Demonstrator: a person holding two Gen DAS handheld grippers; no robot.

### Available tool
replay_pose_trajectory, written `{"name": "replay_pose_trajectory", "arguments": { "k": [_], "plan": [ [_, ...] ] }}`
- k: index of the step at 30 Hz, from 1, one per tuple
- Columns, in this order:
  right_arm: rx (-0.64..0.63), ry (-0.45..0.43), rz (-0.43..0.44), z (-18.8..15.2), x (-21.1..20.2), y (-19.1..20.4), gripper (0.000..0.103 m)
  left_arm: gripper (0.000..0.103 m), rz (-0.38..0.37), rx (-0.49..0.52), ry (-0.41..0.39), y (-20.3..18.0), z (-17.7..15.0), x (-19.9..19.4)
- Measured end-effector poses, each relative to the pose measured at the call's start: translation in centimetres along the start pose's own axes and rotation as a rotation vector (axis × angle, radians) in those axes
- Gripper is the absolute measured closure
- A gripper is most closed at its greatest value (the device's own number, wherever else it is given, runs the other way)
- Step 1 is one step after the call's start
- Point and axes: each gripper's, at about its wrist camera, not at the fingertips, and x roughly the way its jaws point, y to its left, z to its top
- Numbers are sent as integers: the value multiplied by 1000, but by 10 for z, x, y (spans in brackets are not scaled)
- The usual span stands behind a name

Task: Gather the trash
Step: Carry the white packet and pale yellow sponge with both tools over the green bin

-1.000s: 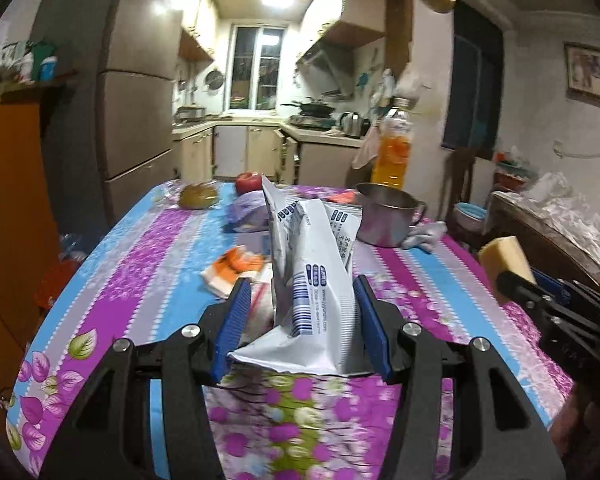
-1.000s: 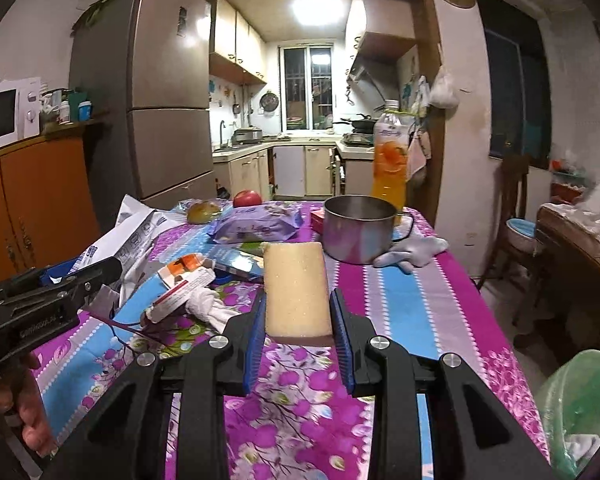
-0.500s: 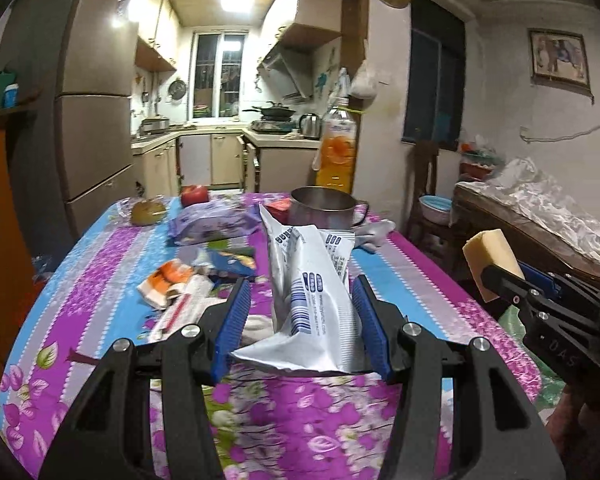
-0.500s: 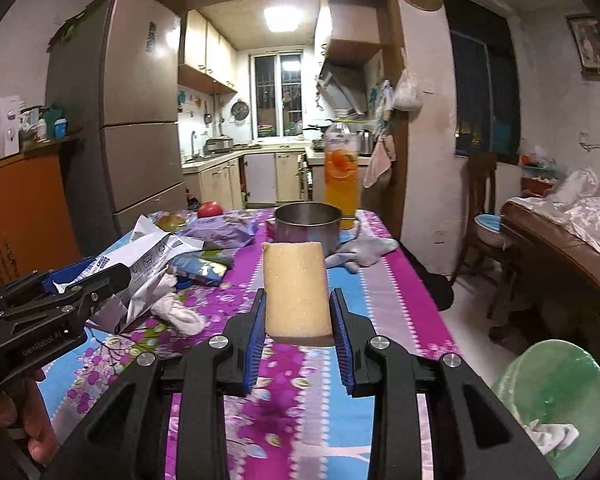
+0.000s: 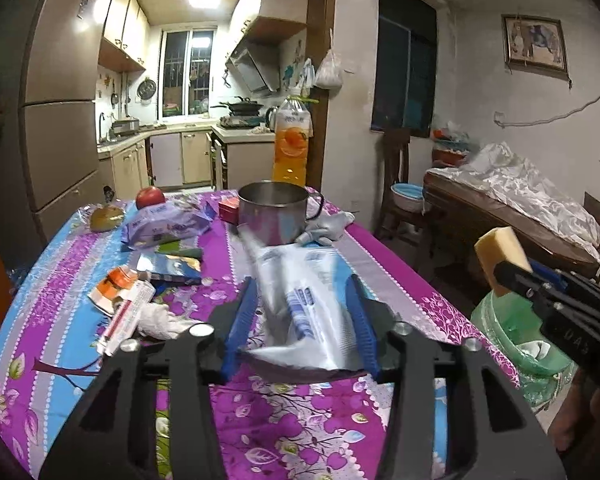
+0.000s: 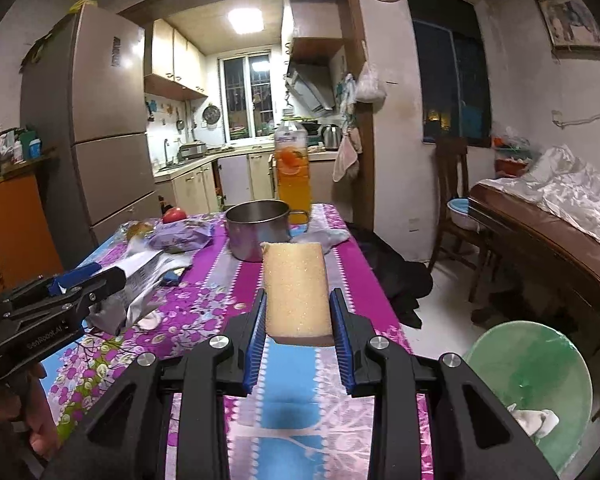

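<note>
Right wrist view: right tool (image 6: 298,322) clamps the sponge (image 6: 296,288), left tool (image 5: 300,324) pinches the white wrapper (image 5: 312,308); I'd release only once squarely above the green bin (image 6: 532,392), lower right.

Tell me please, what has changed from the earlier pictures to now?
Both grippers swung toward the table's right edge; the green trash bag now shows larger below. The left gripper carries the white wrapper, now blurred and tilted. The right gripper still clamps the yellow sponge. The pot and other table items stayed.
</note>
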Motion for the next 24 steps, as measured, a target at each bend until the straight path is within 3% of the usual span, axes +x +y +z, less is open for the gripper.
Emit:
{"name": "replay_pose_trajectory", "arguments": {
  "k": [10, 14, 24],
  "plan": [
    [41, 26, 13, -13, 1, -21, 72, 93, 6, -35, 44, 7, -4, 12],
    [39, 10, 13, -8, -3, -23, 72, 93, -9, -18, 3, 1, 3, 1],
    [37, -24, -99, 8, -35, -62, 72, 93, -153, 32, -60, -58, 26, -2]
  ]
}}
